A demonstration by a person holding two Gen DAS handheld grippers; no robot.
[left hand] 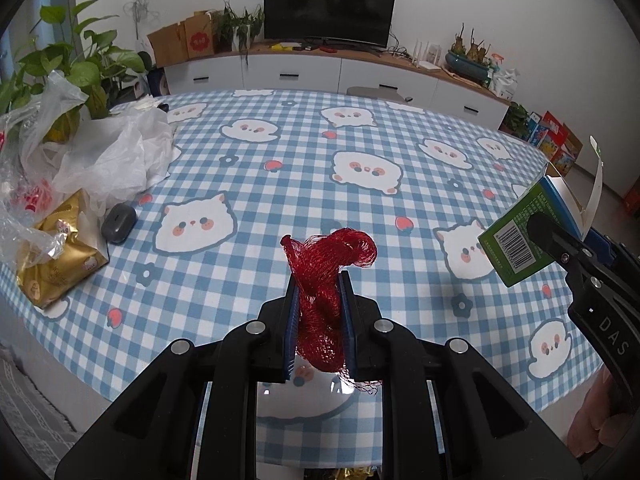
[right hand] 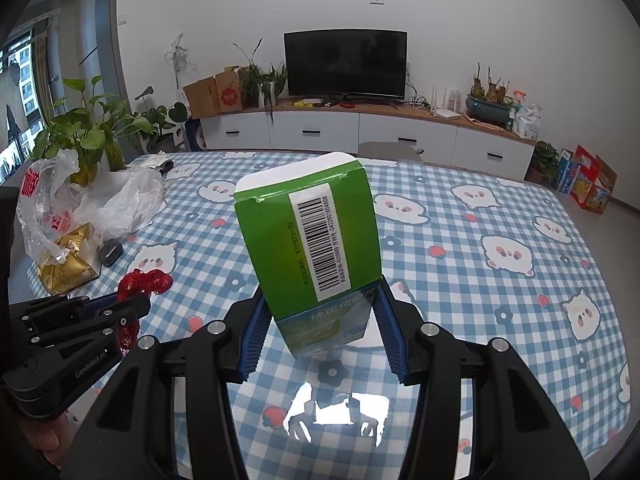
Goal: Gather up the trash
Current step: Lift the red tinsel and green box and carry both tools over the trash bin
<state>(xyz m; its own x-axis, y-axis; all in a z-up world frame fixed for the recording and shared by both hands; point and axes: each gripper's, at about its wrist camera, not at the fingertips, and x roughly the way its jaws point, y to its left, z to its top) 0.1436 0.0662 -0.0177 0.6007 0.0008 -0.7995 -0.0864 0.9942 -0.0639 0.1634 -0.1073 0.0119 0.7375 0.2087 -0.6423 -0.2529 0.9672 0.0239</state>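
Right wrist: green box (right hand: 310, 240) hides table (right hand: 480, 280) behind it

A white wall (right hand: 480, 20) backs a long low cabinet (right hand: 360, 132) with white drawers and a wooden top. On it stand a dark television (right hand: 346, 64), brown paper bags (right hand: 212, 94), leafy plants (right hand: 260, 80) and a blue bowl planter (right hand: 486, 106) (a white router sits just beside it). A window (right hand: 24, 80) lets daylight in at the left. Colourful boxes (right hand: 584, 184) rest on the pale floor (right hand: 624, 232) at the right. The tabletop (left hand: 304, 168) wears a blue checked cloth.
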